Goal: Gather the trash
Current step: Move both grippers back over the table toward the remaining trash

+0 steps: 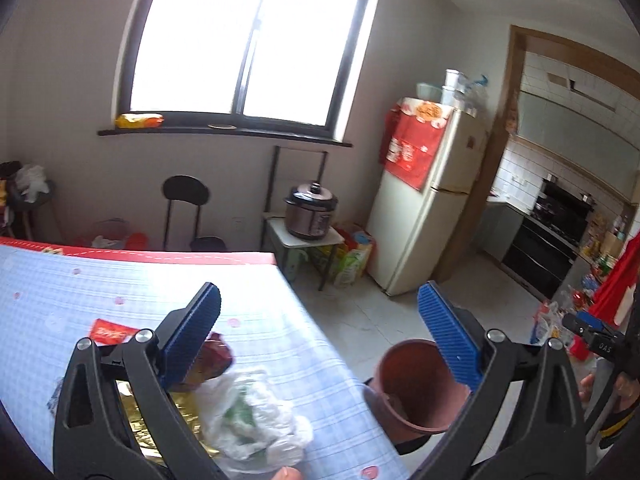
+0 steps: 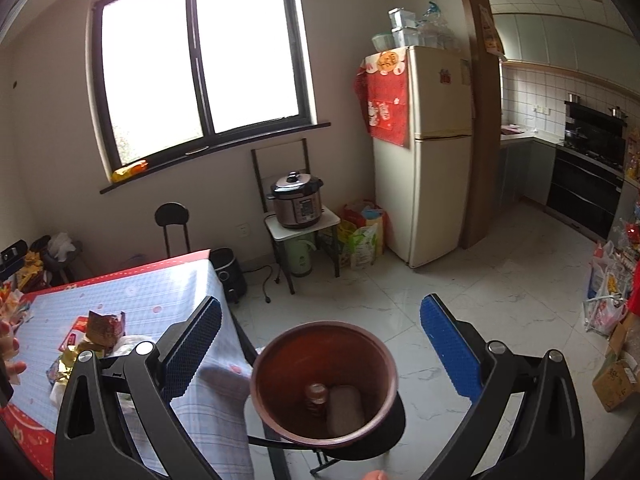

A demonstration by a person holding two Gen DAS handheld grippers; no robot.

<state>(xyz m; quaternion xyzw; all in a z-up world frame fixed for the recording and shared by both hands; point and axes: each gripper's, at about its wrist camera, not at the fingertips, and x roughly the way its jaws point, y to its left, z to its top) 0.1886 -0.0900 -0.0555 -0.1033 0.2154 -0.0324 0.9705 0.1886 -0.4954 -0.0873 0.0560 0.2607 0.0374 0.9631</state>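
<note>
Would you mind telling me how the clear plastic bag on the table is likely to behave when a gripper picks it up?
The plastic bag looks thin and crumpled, so it will probably be floppy and sag. It seems light, so a nudge may slide it across the tablecloth. Its glossy film could slip from the pads.

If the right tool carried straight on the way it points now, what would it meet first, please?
Probably the brown bin: it sits between the open right tool's fingers, just ahead and below. Depth is unclear, so it might pass over the rim toward the floor.

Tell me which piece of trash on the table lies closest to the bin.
The clear plastic bag. It sits at the table edge beside the brown bin, while the crumpled red wrapper and flat red packet lie farther in.
</note>
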